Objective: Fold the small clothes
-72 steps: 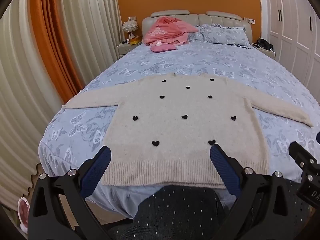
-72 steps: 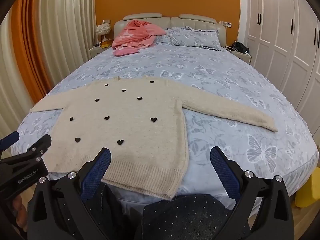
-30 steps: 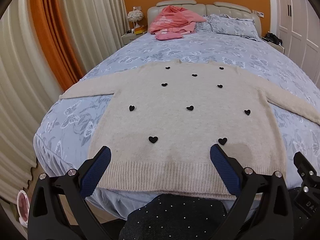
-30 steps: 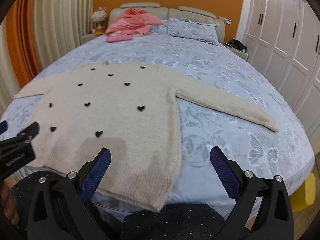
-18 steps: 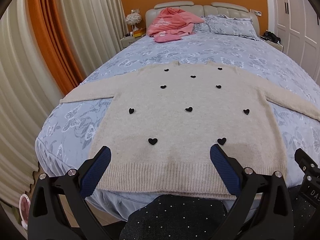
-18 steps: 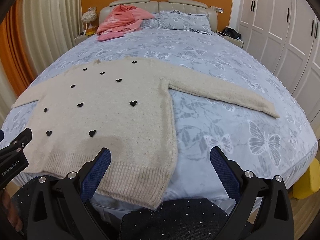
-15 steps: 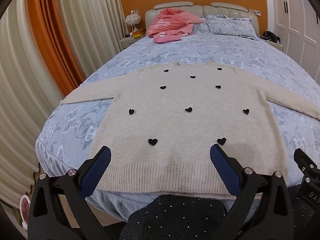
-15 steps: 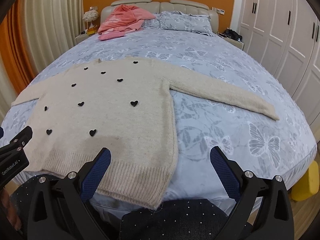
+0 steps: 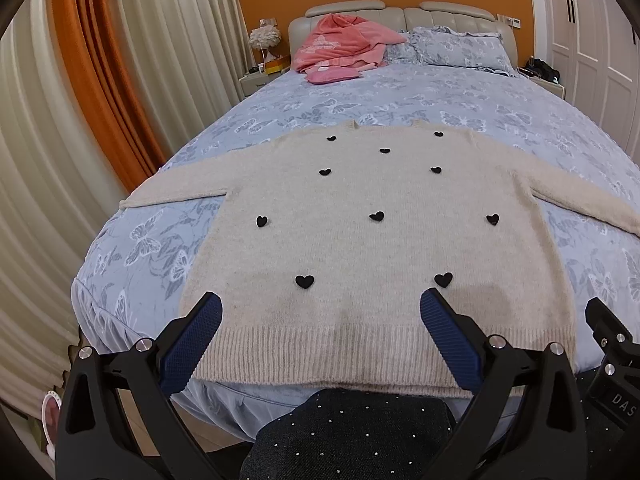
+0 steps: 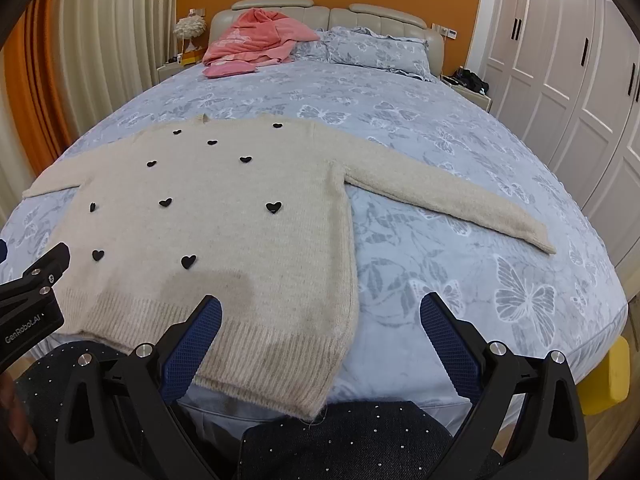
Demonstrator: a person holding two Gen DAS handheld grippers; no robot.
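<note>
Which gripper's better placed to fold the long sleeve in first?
Probably the right gripper: it is open over the sweater's right hem corner, with the outstretched sleeve fully on its side. The left gripper, also open, sits over the hem's middle, farther away.

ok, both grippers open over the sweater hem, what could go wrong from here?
The sweater hem overhangs the bed edge, so a tug from the left gripper or right gripper could drag it off. The thick knit may slip from a shallow pinch. The right sleeve lies far out, a long reach.
</note>
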